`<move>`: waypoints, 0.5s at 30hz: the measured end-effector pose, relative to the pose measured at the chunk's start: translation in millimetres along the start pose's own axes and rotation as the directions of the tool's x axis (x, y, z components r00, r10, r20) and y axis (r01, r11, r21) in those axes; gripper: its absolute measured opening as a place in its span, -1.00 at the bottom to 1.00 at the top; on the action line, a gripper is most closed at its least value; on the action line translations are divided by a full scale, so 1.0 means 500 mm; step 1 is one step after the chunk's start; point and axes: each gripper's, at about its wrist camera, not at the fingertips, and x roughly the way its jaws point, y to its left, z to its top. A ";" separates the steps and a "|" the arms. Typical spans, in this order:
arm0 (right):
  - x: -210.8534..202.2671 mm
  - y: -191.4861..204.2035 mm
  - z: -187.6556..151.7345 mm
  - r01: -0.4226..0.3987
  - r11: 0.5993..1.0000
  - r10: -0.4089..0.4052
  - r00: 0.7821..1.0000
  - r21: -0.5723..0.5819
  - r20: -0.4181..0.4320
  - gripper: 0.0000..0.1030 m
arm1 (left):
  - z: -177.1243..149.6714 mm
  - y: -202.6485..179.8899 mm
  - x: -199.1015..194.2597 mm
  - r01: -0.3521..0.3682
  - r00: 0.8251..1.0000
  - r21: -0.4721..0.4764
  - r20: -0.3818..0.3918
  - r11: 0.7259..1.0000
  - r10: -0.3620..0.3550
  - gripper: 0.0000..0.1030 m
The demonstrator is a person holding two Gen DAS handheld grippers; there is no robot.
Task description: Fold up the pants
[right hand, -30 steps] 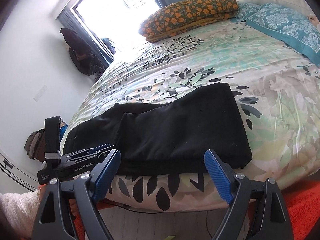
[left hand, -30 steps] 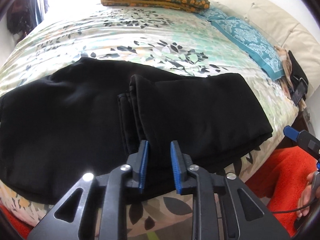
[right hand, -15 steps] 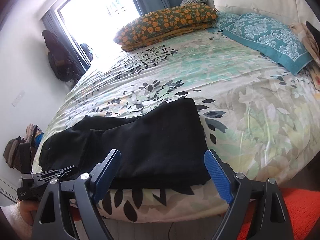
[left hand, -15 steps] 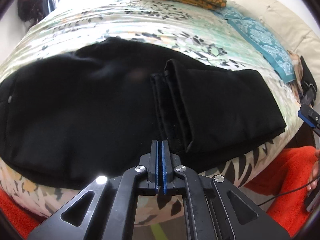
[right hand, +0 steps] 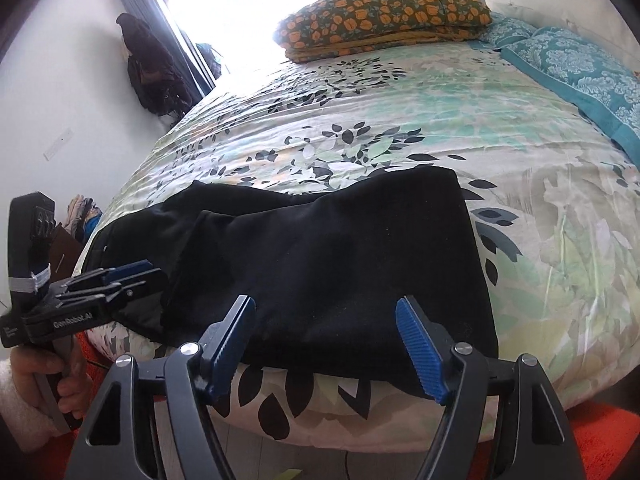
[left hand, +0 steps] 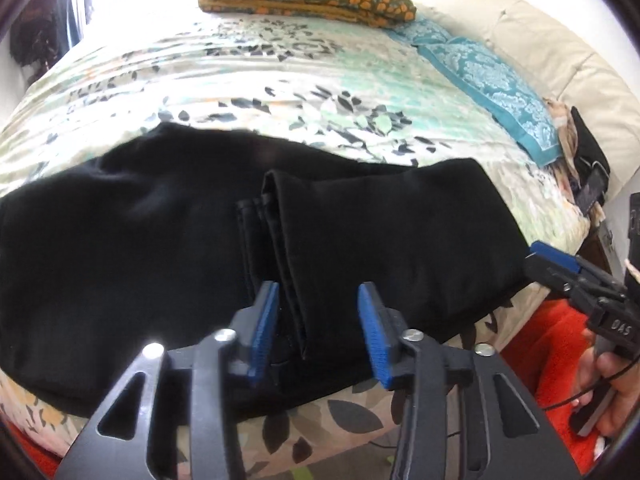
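Note:
The black pants (left hand: 140, 248) lie along the near edge of the bed, with the leg ends folded back over the middle (left hand: 380, 232). They also show in the right wrist view (right hand: 340, 256). My left gripper (left hand: 318, 332) is open, its blue pads on either side of the folded hem edge at the bed's front. It appears from the side in the right wrist view (right hand: 128, 276). My right gripper (right hand: 328, 344) is open and empty, just in front of the folded right end. Its tip shows in the left wrist view (left hand: 554, 256).
The bed (right hand: 400, 128) has a floral cover. An orange-patterned pillow (right hand: 384, 16) and teal pillows (right hand: 580, 68) lie at the head, by a cream headboard (left hand: 540, 48). An orange rug (left hand: 548, 360) covers the floor below. Bags hang on the wall by the window (right hand: 148, 76).
My left gripper was shut half a second ago and has opened around the folded hem. My right gripper has stayed open and moved closer to the pants' right end.

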 end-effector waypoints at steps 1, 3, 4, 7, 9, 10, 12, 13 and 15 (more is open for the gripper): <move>-0.007 -0.007 0.002 0.004 1.000 -0.004 1.000 0.012 0.013 0.43 | -0.001 0.001 0.018 -0.002 1.000 -0.011 -0.027 1.000 0.002 -0.69; -0.023 -0.020 0.004 0.012 0.999 -0.014 0.999 0.033 0.046 0.43 | -0.006 0.003 0.028 0.002 0.999 -0.035 -0.035 0.999 -0.003 -0.90; -0.032 -0.027 0.005 0.020 0.999 -0.023 0.998 0.044 0.061 0.43 | -0.007 0.001 0.020 -0.001 1.000 -0.033 -0.024 0.999 0.000 -0.92; -0.056 -0.050 0.010 0.053 0.996 -0.061 0.993 0.076 0.100 0.43 | -0.011 -0.001 -0.030 -0.021 1.000 0.000 0.020 1.000 0.021 -0.94; -0.062 -0.059 0.014 0.064 0.995 -0.072 0.992 0.079 0.107 0.43 | -0.019 0.017 -0.045 -0.050 0.998 0.008 0.029 0.999 0.050 -0.94; -0.061 -0.059 0.015 0.060 0.996 -0.067 0.992 0.072 0.104 0.43 | -0.024 0.027 -0.040 -0.066 0.998 0.004 0.020 0.998 0.066 -0.94; -0.046 -0.046 0.016 0.018 0.999 -0.021 0.997 0.042 0.080 0.38 | -0.035 0.041 -0.008 -0.087 0.996 -0.005 -0.023 0.996 0.087 -0.94; -0.032 -0.030 0.015 -0.004 1.000 0.003 0.998 0.014 0.060 0.29 | -0.039 0.039 0.006 -0.094 0.995 0.001 -0.030 0.996 0.094 -0.94; 0.013 0.006 0.005 -0.035 0.998 0.034 0.999 -0.061 -0.022 0.06 | -0.039 0.023 0.018 -0.113 0.993 0.036 -0.022 0.993 0.113 -0.92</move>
